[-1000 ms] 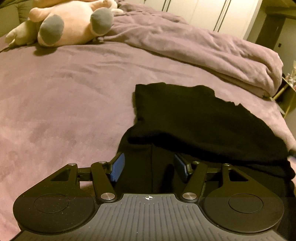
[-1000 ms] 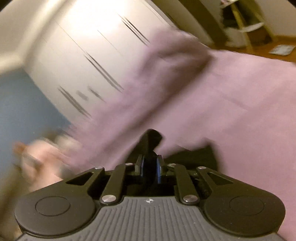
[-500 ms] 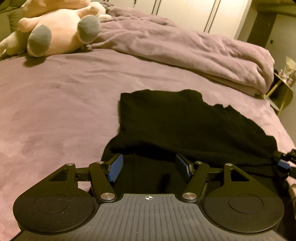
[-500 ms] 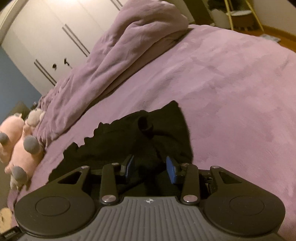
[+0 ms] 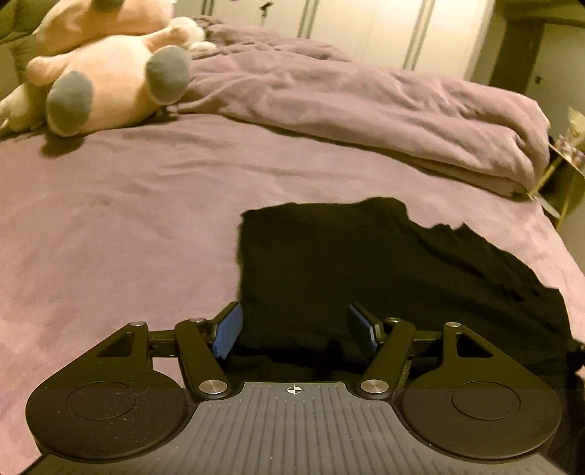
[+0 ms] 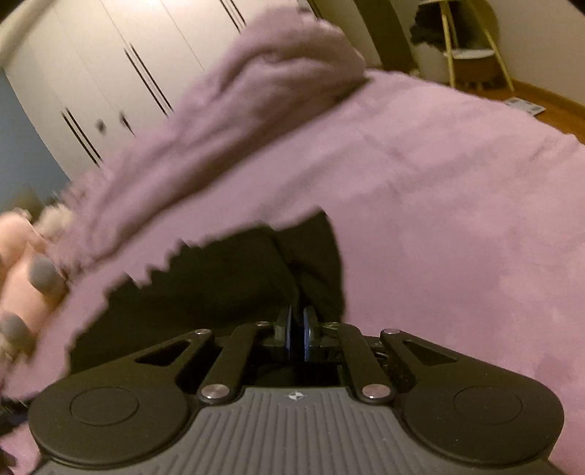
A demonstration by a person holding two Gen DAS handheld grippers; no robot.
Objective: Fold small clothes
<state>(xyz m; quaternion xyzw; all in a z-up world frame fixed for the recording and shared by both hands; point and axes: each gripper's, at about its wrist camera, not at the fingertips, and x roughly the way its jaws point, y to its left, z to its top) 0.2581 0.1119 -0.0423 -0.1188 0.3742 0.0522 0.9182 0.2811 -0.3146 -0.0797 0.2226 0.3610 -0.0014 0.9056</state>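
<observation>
Left wrist view: the bed [image 5: 128, 226], spread with a purple cover, fills most of the scene, with a rumpled purple duvet [image 5: 365, 106] bunched along its far side and white wardrobe doors [image 5: 365, 29] behind. A pink plush toy [image 5: 109, 84] with grey foot pads lies at the far left corner. The black garment [image 5: 384, 270] lies flat on the bed cover in the near right part, its near edge reaching under the left hand-held gripper [image 5: 294, 329]. That gripper's blue-padded jaws stand wide apart over the near edge of the cloth, pressing on nothing.

In the blurred right wrist view, the right hand-held gripper [image 6: 297, 330] has its blue pads drawn together with only a thin slit between them, pinching a raised fold at the near corner of the black garment [image 6: 219, 285]. A yellow-legged stand [image 6: 464, 54] is beyond the bed.
</observation>
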